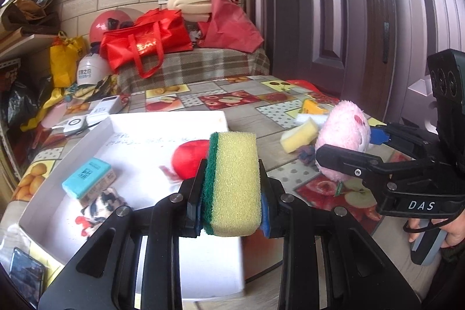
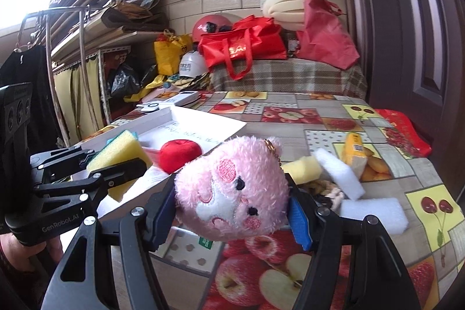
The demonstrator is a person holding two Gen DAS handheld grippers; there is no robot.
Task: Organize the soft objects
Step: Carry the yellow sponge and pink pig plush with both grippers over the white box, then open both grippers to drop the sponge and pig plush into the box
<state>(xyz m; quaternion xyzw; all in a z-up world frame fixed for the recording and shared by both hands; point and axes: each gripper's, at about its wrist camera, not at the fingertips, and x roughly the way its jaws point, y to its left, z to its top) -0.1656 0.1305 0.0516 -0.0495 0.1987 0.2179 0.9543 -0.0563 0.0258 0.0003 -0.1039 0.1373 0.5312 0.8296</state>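
My left gripper (image 1: pixel 232 191) is shut on a yellow sponge with a green scouring side (image 1: pixel 232 182), held upright over the white box (image 1: pixel 162 124). From the right wrist view that sponge (image 2: pixel 119 156) shows at the left. My right gripper (image 2: pixel 232 202) is shut on a pink plush toy (image 2: pixel 232 191), squeezed between the blue pads above the tablecloth; in the left wrist view the plush (image 1: pixel 343 135) hangs right of the box. Inside the box lie a red plush apple (image 1: pixel 189 159), a teal block (image 1: pixel 87 176) and a small black-and-white toy (image 1: pixel 104 202).
Loose on the fruit-print tablecloth (image 2: pixel 290 118) lie a yellow foam wedge (image 1: pixel 299 135), white foam pieces (image 2: pixel 375 211), a yellow packet (image 2: pixel 354 150) and a knitted item (image 2: pixel 325 191). Red bags (image 1: pixel 148 39) and foam sheets sit at the back. A phone (image 1: pixel 26 278) lies front left.
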